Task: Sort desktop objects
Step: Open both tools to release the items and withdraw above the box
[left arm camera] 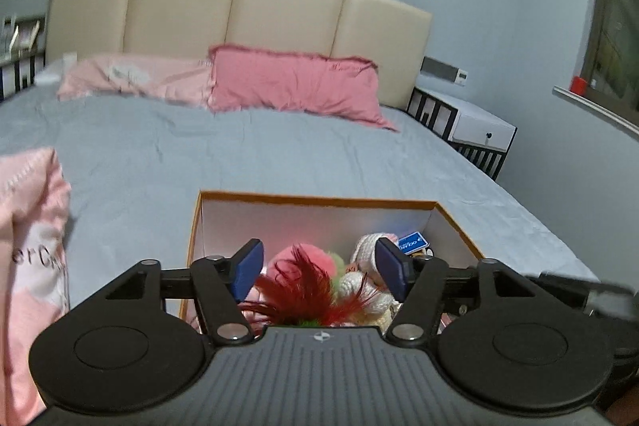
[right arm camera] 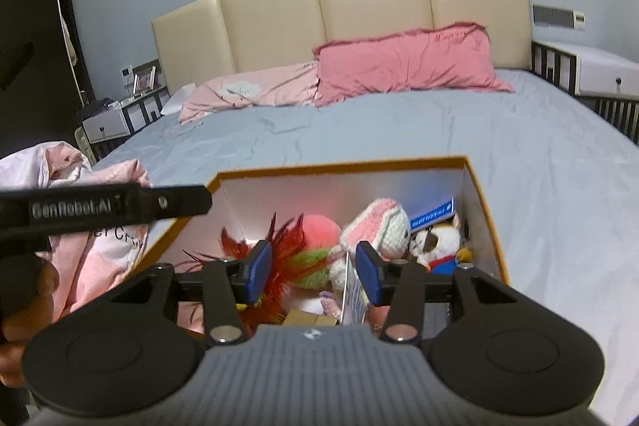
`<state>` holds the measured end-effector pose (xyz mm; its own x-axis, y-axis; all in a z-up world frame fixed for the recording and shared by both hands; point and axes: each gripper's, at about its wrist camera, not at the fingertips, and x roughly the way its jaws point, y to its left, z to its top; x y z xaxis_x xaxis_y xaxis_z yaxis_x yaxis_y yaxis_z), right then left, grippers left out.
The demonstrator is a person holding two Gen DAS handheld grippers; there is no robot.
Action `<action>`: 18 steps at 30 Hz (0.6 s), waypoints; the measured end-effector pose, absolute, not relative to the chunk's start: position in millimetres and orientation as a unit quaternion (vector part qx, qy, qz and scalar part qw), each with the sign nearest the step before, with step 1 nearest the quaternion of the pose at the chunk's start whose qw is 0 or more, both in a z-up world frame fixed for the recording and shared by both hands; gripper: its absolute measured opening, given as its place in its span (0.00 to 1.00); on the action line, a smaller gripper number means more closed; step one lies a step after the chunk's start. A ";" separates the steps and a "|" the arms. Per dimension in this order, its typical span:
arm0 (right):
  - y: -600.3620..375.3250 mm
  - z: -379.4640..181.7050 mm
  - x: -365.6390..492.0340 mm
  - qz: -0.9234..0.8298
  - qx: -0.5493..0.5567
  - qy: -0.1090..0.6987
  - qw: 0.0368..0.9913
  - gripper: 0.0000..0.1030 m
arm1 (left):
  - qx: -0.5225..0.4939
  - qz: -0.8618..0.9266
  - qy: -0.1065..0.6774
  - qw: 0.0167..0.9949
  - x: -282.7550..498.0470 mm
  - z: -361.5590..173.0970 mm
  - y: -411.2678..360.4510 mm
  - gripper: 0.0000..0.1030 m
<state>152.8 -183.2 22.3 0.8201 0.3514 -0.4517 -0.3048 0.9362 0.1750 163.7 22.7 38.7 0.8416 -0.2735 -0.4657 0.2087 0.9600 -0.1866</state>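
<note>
Toys [right arm camera: 319,246] lie in the orange-rimmed box [right arm camera: 485,210] below both spread, empty claws, left claw [left arm camera: 319,268] and right claw [right arm camera: 313,272].

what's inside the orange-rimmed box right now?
Orange-rimmed box holds red feathers, a pink-green plush ball, a crocheted pink-white doll, a small cat plush and a blue card. The floor and lower items are covered.
</note>
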 end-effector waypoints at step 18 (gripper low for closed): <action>-201.0 -0.7 124.9 0.106 0.017 0.222 0.969 0.72 | -0.017 -0.025 0.256 0.966 146.2 3.6 -15.9 0.82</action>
<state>124.9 -201.0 -0.7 0.8787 0.2122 -0.4275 -0.1967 0.9771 0.0807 146.2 -15.9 3.6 0.8674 -0.0575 -0.4943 0.0398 0.9981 -0.0462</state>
